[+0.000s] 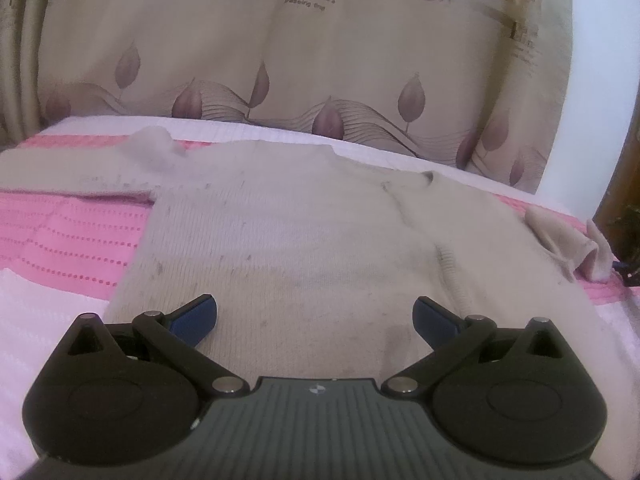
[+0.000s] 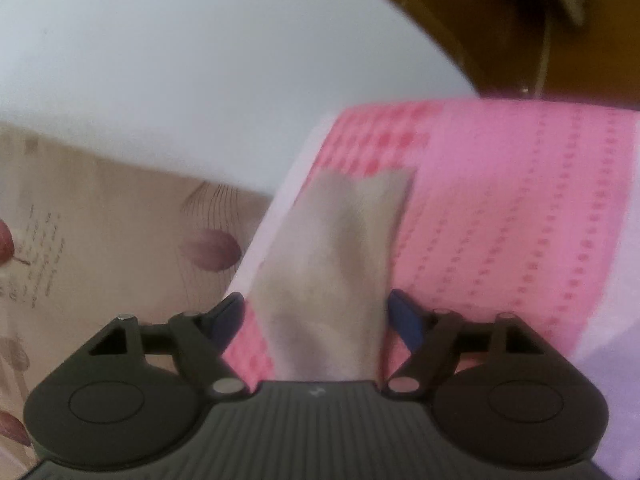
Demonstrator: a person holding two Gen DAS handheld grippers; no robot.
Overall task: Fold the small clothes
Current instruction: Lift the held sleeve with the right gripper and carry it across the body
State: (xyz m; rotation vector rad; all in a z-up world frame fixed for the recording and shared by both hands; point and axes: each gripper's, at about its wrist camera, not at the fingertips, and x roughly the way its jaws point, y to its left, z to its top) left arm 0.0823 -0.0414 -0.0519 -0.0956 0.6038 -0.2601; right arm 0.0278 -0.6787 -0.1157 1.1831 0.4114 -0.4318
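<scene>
- Left wrist view: the left gripper (image 1: 315, 317) sits low in the frame with its blue-padded fingers (image 1: 196, 318) spread wide apart and nothing between them; the pads hang over the lower hem area of the sweater (image 1: 288, 232), and whether they touch the knit cannot be told
- the sweater, pale beige and ribbed with small dark specks, lies flat across the middle of the frame on the pink-and-white bedspread (image 1: 68, 236); one sleeve (image 1: 60, 172) runs out to the left edge; the other sleeve's rumpled cuff (image 1: 568, 240) lies at the right edge of the frame
- behind the bed, a beige curtain (image 1: 304, 64) printed with mauve leaves and lettering fills the upper half
- Right wrist view: the right gripper (image 2: 316, 320) stands at lower centre, its fingers (image 2: 406, 318) set wide; a beige sleeve end (image 2: 336, 248) rises between them toward mid-frame; the cloth runs close by both pads, yet neither visibly presses on it, so it appears loose rather than pinched; the picture is blurred
- the sleeve end lies on the pink dotted bedspread (image 2: 520, 208), which fills the right half
- a white wall (image 2: 180, 72) takes the upper left; the leaf-print curtain (image 2: 100, 240) the lower left; dark wooden furniture (image 2: 500, 20) the upper right
</scene>
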